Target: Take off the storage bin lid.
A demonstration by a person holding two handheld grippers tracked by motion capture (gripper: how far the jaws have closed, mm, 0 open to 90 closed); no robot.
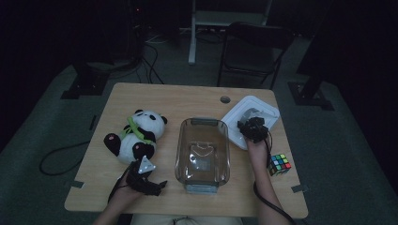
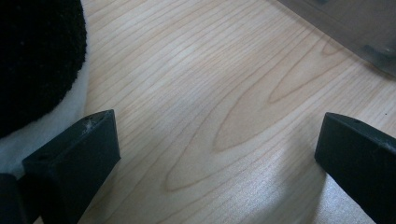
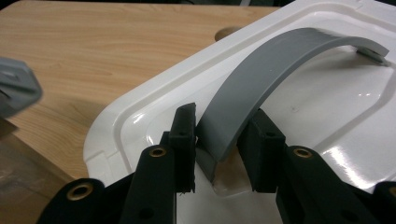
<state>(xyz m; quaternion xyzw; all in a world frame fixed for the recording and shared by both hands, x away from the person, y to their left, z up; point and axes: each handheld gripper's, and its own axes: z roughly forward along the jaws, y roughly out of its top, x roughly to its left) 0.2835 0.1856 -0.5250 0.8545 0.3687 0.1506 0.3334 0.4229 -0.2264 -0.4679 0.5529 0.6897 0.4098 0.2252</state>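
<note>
A white lid (image 1: 233,121) with an arched grey handle (image 3: 261,79) lies at the table's right. My right gripper (image 3: 222,140) is shut on the near end of that handle, one jaw on each side of it; from above, the right gripper (image 1: 253,129) sits over the lid's near edge. A clear glass dish (image 1: 179,152) stands in the middle of the table with nothing inside. A panda plush (image 1: 136,136) lies to the left. Just in front of the panda, my left gripper (image 1: 149,180) hovers open over bare wood (image 2: 210,84), with the panda's black and white fur (image 2: 37,60) by its left jaw.
A Rubik's cube (image 1: 279,164) rests near the table's right edge beside the right forearm. The dish's corner (image 2: 355,28) shows at the upper right of the left gripper view. A chair (image 1: 253,47) stands beyond the table.
</note>
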